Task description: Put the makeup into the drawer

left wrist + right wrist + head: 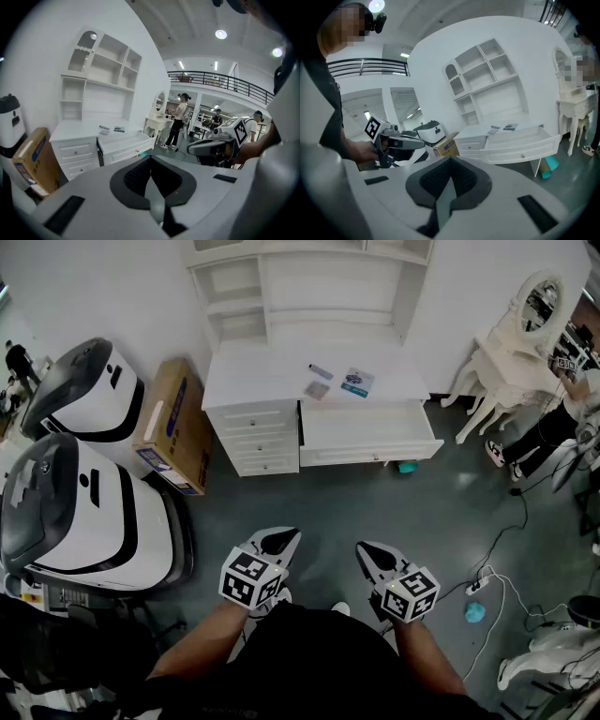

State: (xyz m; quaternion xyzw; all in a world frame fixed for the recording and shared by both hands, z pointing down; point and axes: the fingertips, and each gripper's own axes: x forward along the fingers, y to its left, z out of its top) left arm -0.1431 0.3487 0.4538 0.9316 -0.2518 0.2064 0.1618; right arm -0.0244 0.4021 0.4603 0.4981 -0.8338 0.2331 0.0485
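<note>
Three makeup items lie on the white dresser top [281, 371]: a dark stick [321, 371], a grey compact [317, 390] and a blue palette [357, 382]. Below them the wide drawer [370, 432] stands pulled out, and nothing shows inside it. Both grippers are held low over the grey floor, well short of the dresser. My left gripper [286, 536] is shut with nothing in it, and so is my right gripper [366, 549]. The left gripper view shows its closed jaws [151, 159] aimed at the drawer [124, 143]. In the right gripper view the items [501, 127] lie beyond the closed jaws [450, 161].
Two white-and-black machines [84, 399] [75, 521] and a cardboard box [173, 423] stand left of the dresser. A teal object [407, 467] lies under the drawer. A white vanity with mirror [525, 343], a person's legs [539, 437] and floor cables [478, 585] are at the right.
</note>
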